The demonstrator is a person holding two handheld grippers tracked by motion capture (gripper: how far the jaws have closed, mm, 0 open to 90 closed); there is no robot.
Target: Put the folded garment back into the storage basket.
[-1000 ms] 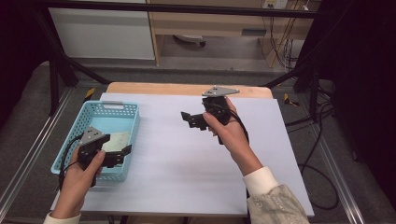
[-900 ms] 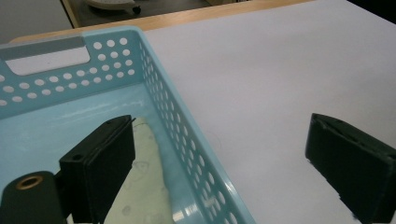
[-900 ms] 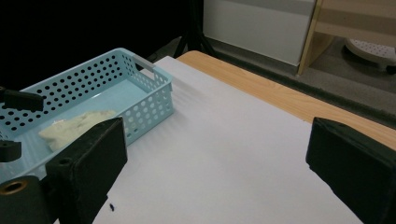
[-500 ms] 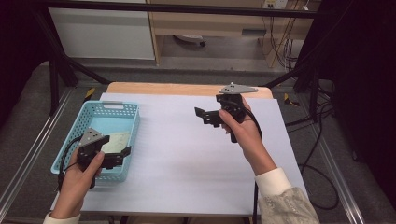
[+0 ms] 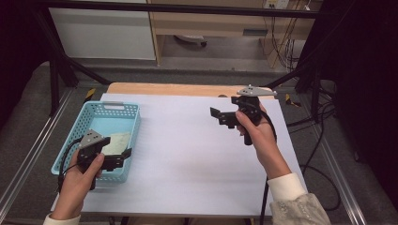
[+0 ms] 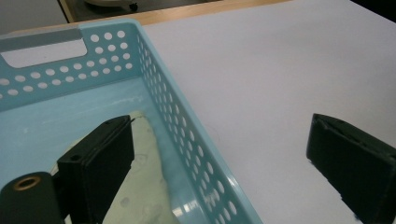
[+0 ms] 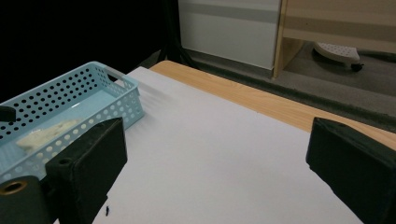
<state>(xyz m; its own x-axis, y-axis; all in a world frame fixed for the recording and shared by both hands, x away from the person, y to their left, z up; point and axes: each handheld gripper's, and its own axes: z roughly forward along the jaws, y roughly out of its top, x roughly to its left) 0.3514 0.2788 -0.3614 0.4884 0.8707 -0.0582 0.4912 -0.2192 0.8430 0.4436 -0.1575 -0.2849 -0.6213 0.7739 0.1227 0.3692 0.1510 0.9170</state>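
left gripper (image 5: 126, 154) released, I'm hovering its jaws astride the near right wall of the blue basket (image 5: 133, 123) | pale cloth (image 5: 115, 142) lying inside, by that wall, within reach | right gripper (image 5: 217, 115) released, I'm parking it above the bare worktop (image 5: 187, 154), well apart

Evenly and brightly lit from above across the white table (image 5: 187, 154), with only faint, soft shadows. Dark and murky at the far left and right margins. Slightly soft close up on the black jaws in both gripper views.
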